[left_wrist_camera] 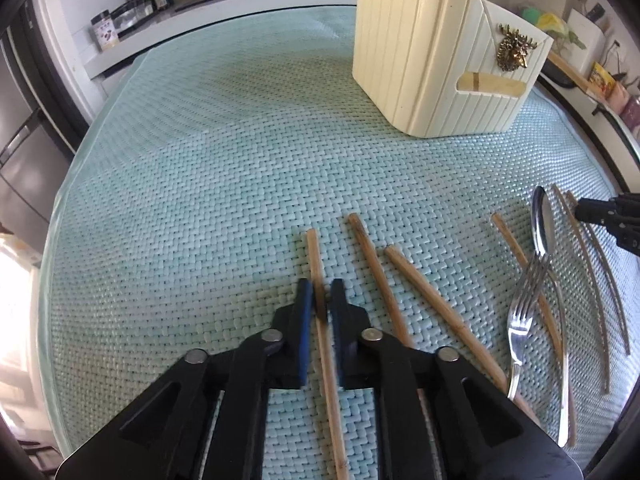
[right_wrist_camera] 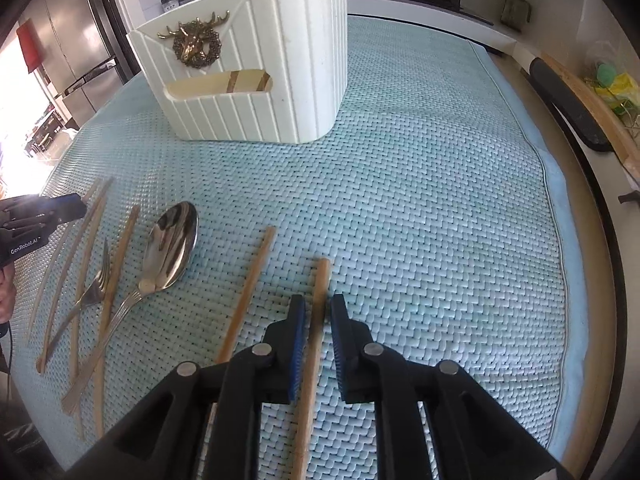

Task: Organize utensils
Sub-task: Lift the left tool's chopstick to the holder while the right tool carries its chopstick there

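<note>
One "GenRobot.AI" label, left claw point(right_wrist_camera: 76, 206)

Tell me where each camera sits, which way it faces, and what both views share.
Left wrist: on the left gripper, looking steeply down at the woven mat; its jaws are shut on a chopstick; right gripper at the right edge.
Right wrist: on the right gripper, looking down the same way, shut on another chopstick; left gripper and a hand at the left edge.
Shared: cream utensil holder, spoon, fork, loose chopsticks.
</note>
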The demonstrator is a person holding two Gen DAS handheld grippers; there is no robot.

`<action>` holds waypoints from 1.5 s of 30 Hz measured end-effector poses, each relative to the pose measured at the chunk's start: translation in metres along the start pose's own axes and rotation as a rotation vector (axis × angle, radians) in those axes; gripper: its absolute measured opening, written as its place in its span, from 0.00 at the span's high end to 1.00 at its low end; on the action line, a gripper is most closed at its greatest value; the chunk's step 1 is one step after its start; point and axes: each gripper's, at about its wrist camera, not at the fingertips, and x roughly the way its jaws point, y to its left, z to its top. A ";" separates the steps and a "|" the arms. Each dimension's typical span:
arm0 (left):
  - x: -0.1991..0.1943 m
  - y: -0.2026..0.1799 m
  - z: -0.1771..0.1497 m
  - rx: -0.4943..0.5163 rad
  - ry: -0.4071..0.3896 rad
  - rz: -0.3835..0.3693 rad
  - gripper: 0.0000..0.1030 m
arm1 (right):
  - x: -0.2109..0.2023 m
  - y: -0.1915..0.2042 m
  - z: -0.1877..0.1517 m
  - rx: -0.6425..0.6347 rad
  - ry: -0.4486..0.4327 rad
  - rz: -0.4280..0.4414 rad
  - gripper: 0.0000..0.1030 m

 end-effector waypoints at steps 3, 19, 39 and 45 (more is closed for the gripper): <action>0.001 0.002 0.005 0.008 -0.012 0.004 0.97 | 0.001 0.001 0.005 0.013 -0.009 -0.004 0.93; -0.172 0.021 -0.018 -0.146 -0.440 -0.150 0.97 | -0.173 0.030 -0.016 0.013 -0.428 0.086 0.93; -0.227 0.019 -0.051 -0.191 -0.618 -0.194 0.96 | -0.263 0.060 -0.067 -0.035 -0.633 0.065 0.93; -0.236 0.015 -0.047 -0.175 -0.639 -0.201 0.97 | -0.264 0.058 -0.064 -0.031 -0.651 0.065 0.93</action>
